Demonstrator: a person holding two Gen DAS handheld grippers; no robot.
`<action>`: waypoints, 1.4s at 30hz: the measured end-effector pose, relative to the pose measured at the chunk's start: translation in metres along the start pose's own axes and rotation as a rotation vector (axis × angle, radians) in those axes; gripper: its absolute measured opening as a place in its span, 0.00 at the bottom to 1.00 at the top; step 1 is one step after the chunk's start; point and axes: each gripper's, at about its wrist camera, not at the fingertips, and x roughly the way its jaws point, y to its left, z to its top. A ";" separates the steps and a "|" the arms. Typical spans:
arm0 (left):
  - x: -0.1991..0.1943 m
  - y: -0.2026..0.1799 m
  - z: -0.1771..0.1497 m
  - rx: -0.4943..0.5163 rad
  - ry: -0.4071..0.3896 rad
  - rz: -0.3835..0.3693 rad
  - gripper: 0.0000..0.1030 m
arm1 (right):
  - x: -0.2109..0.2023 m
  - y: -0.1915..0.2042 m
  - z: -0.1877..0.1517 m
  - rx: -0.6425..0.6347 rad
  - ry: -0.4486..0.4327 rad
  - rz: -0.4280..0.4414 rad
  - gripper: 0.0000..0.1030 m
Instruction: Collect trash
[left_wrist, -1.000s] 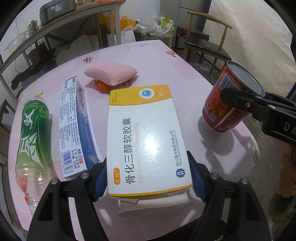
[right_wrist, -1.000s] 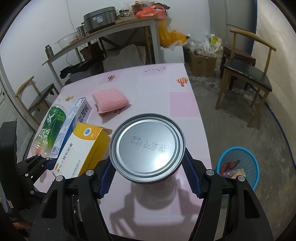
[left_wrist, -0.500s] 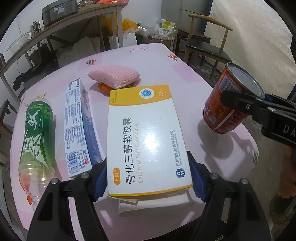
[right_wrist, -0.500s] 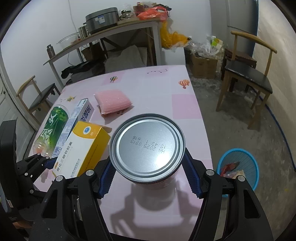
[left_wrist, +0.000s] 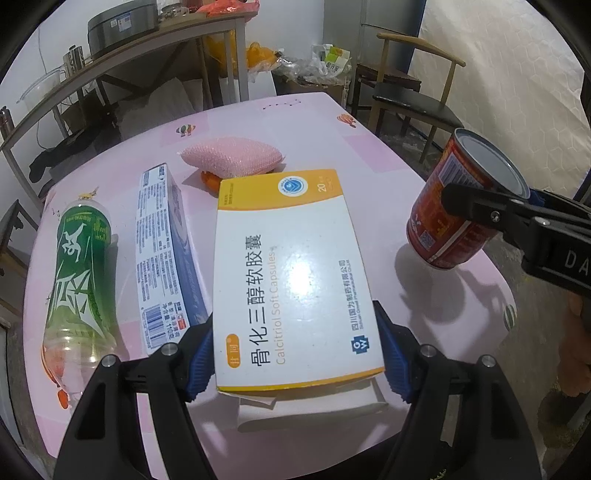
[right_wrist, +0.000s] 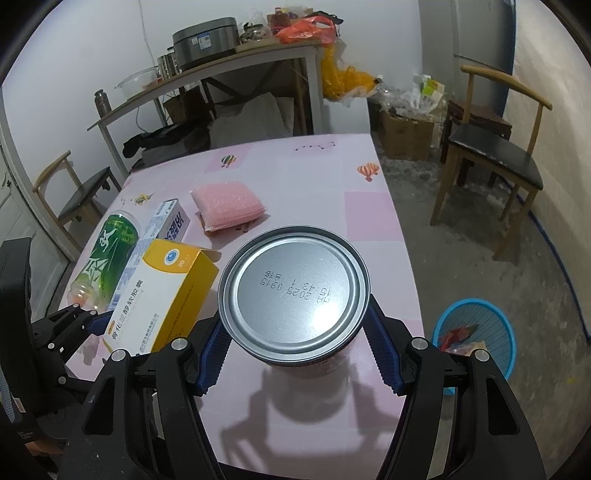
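Observation:
My left gripper (left_wrist: 295, 343) is shut on a yellow-and-white medicine box (left_wrist: 291, 266) and holds it above the pink table (left_wrist: 317, 122). My right gripper (right_wrist: 295, 343) is shut on a red tin can (right_wrist: 293, 295) with a silver lid, lifted off the table near its right edge. The can (left_wrist: 454, 214) and the right gripper's fingers (left_wrist: 480, 206) show in the left wrist view. The box (right_wrist: 162, 291) shows in the right wrist view. A blue trash basket (right_wrist: 476, 339) stands on the floor to the right of the table.
On the table lie a green bottle (left_wrist: 77, 266), a blue-and-white carton (left_wrist: 162, 243) and a pink sponge (left_wrist: 232, 157). A wooden chair (right_wrist: 495, 155) stands right of the table, another chair (right_wrist: 74, 188) left. A cluttered side table (right_wrist: 221, 70) is behind.
Both grippers have risen a little with the box and the can still held. The table objects look slightly farther away.

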 end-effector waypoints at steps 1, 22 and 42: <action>0.000 0.000 0.001 0.004 -0.004 -0.001 0.70 | -0.002 -0.002 0.001 0.004 -0.008 -0.005 0.62; 0.040 -0.152 0.138 0.192 0.096 -0.514 0.71 | -0.081 -0.228 -0.043 0.620 -0.112 -0.241 0.62; 0.144 -0.255 0.188 0.066 0.229 -0.591 0.85 | 0.041 -0.390 -0.119 1.008 0.061 -0.173 0.77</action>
